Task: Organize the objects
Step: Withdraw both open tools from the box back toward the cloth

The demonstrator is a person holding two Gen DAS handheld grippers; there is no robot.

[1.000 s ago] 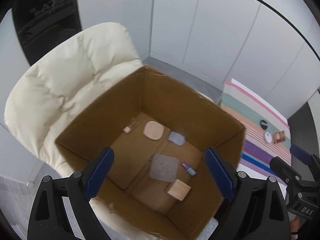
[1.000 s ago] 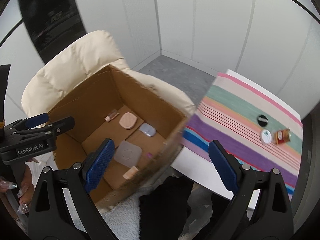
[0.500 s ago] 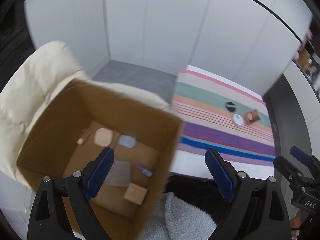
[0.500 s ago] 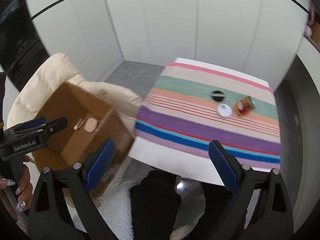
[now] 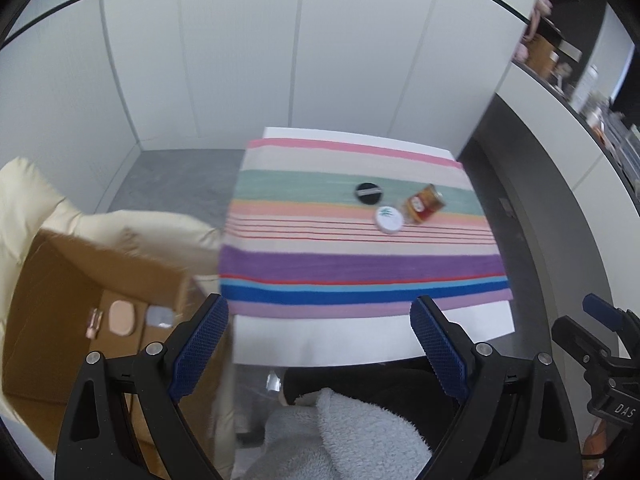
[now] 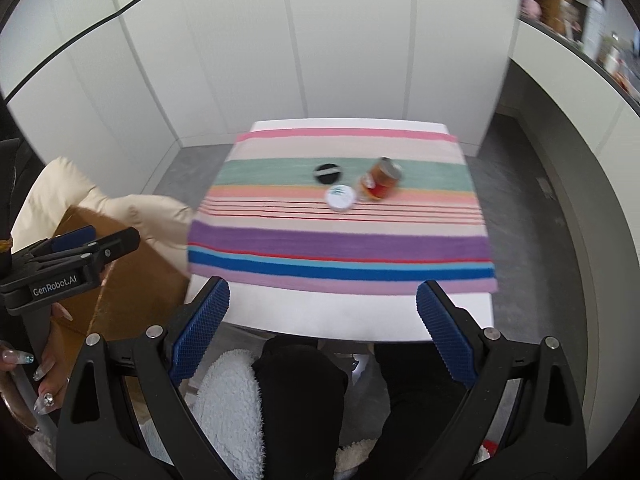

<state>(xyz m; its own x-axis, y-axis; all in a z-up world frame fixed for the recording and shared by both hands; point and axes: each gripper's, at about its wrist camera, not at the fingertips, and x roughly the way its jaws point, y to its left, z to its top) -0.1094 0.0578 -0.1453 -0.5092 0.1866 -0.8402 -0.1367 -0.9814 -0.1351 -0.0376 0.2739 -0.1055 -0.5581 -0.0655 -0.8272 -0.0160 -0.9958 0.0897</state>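
A black round disc (image 5: 368,192) (image 6: 328,173), a white round tin (image 5: 389,219) (image 6: 340,197) and a small amber jar with a red label (image 5: 424,204) (image 6: 380,179) lie together on a striped cloth (image 5: 360,264) (image 6: 340,240) over a white table. My left gripper (image 5: 320,334) is open and empty, held above the table's near edge. My right gripper (image 6: 322,320) is open and empty, also short of the table. A cardboard box (image 5: 60,280) at the left holds several small items.
The box sits on a cream padded chair (image 5: 24,200) (image 6: 68,188) left of the table. My lap, in black trousers with a fluffy grey garment (image 5: 320,432), is below the grippers. White wall panels stand behind the table. A counter curves along the right.
Both grippers have swung right from over the box toward the striped table. The box has slid to the left edge of both views. Both stay open and empty.
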